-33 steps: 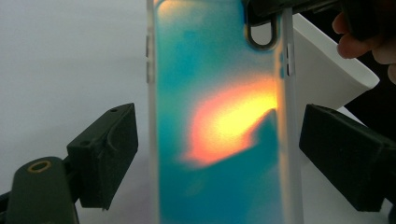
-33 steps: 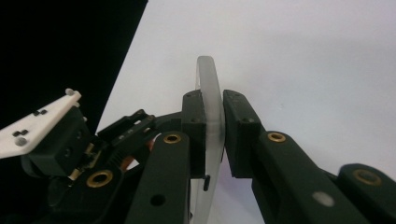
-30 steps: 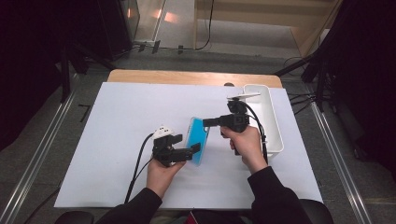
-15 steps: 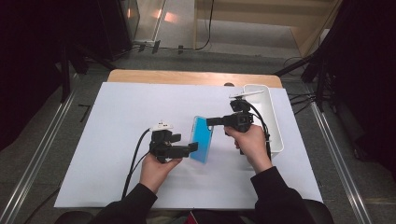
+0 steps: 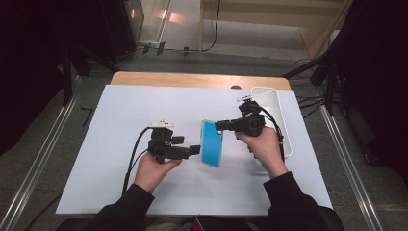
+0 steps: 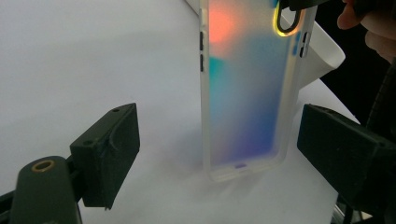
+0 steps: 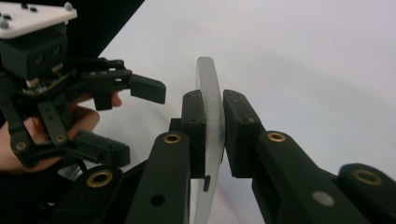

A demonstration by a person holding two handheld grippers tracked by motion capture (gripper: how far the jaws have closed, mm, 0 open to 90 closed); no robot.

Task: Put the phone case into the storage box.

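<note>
Phone case (image 5: 211,143) held up off the surface (image 5: 144,106) by the right claw (image 5: 222,126), roughly mid-surface, a bit right of centre. Clenched on the case's top edge: in the right gripper view both black pads squeeze the frosted rim (image 7: 210,116) from either side, case seen edge-on btwn them. From the high view looks bright blue, long side running toward the person, bottom end hanging lower and tilted slightly.

Left claw (image 5: 195,150) released, jaws spread wide, nothing btwn the pads. Sits just left of the case, tips pointing at it w/ a small gap, not touching. In the left gripper view the case (image 6: 247,88) stands upright in the gap btwn the two black jaws but farther off, translucent w/ a blue/orange/teal gradient, side buttons on its left rim, camera cutout w/ a yellow-ish ring near the top right where the right claw (image 6: 299,4) grips it.

White tray (image 5: 274,103) at the surface's right edge, behind the right hand (image 5: 263,147), well apart from the case. Left hand (image 5: 154,168) low and closer to the person. Cables trailing from both grippers. Surface covered in white sheet, wooden strip (image 5: 192,79) showing at the far edge.
</note>
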